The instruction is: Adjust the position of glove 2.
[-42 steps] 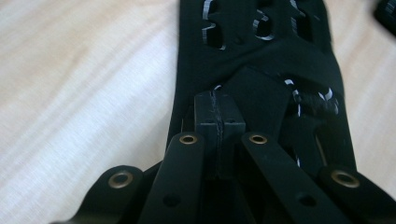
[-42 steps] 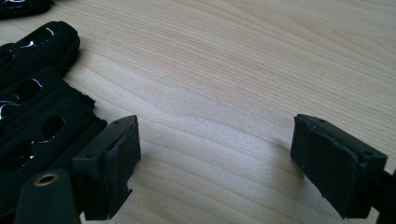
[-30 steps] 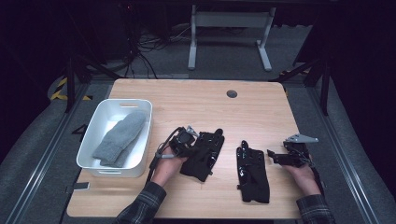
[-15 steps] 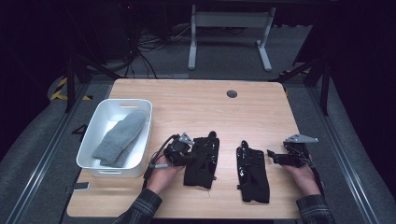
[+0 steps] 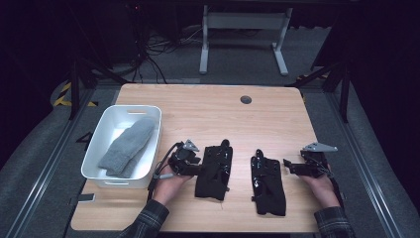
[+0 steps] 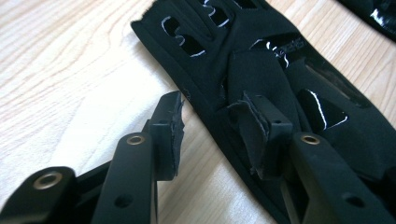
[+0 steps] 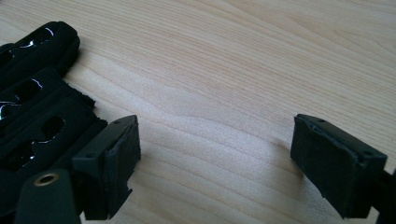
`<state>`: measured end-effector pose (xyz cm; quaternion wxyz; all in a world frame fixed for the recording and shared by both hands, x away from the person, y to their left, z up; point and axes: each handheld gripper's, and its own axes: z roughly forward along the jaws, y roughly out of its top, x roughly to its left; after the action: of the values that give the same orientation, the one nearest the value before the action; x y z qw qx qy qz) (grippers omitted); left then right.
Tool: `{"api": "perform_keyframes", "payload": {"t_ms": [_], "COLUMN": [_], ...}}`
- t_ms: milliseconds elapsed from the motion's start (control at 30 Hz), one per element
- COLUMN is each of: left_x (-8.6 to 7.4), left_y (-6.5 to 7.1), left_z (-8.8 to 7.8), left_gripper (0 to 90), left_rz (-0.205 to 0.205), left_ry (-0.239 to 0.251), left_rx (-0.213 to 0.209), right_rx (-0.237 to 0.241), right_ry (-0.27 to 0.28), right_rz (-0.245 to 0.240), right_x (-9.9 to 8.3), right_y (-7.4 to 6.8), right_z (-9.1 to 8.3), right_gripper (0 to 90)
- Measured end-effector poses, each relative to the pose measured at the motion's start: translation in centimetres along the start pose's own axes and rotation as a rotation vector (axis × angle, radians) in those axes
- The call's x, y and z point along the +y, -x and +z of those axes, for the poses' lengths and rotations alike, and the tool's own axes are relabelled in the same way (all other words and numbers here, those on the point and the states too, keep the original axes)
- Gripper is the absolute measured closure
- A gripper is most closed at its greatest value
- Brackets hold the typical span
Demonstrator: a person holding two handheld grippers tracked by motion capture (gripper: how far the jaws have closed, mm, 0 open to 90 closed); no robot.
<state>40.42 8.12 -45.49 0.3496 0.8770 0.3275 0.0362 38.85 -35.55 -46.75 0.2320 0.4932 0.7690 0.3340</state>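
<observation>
Gloves are the work here: two black fabric gloves with glossy patches lie flat on the light wooden tabletop [image 5: 208, 106], one at each of your hands. Your left hand-held gripper [image 5: 194, 163] sits at the cuffward edge of the left black glove [image 5: 214, 171]; in the left gripper view its jaws stand partly apart, having just been opening, with one pad over the glove's [image 6: 280, 79] fabric and the other on bare wood beside it, so the edge of the glove lies between them but nothing is pinched. You look to have just let this glove go, or to be re-seating for a better bite.

Your right hand-held gripper [image 5: 292, 166] rests on the tabletop just to the right of the other black glove [image 5: 267, 183], its jaws spread wide and empty; the right gripper view shows only wood grain between the pads, with the glove [image 7: 37, 93] off beside one jaw.

Beyond your left gripper's outer side stands a white rectangular plastic bin [image 5: 101, 144] holding a grey knitted mitten [image 5: 128, 148], which suggests the black gloves may be headed there too. If so, your next move calls for closing the left jaws on a firm fold of fabric, not just a thin edge, then lifting clear before swinging over the bin's rim.
</observation>
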Motion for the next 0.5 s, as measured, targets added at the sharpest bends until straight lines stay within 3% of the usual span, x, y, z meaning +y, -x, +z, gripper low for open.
{"api": "perform_keyframes", "payload": {"t_ms": [200,400,500], "left_x": [0.03,0.12,0.22], "left_y": [0.42,0.32,0.20], "left_z": [0.51,0.59,0.60], "left_gripper": [69.6,84.4,86.9], "left_rz": [0.013,-0.012,-0.026], "left_ry": [-0.018,-0.009,-0.009], "left_rx": [0.003,0.006,-0.006], "right_rx": [0.000,0.000,0.000], "right_ry": [0.000,0.000,0.000], "right_rz": [0.000,0.000,-0.001], "right_x": [0.00,0.00,0.00], "right_y": [0.00,0.00,0.00], "right_z": [0.00,0.00,0.00], "right_gripper": [16.4,16.4,16.4]}}
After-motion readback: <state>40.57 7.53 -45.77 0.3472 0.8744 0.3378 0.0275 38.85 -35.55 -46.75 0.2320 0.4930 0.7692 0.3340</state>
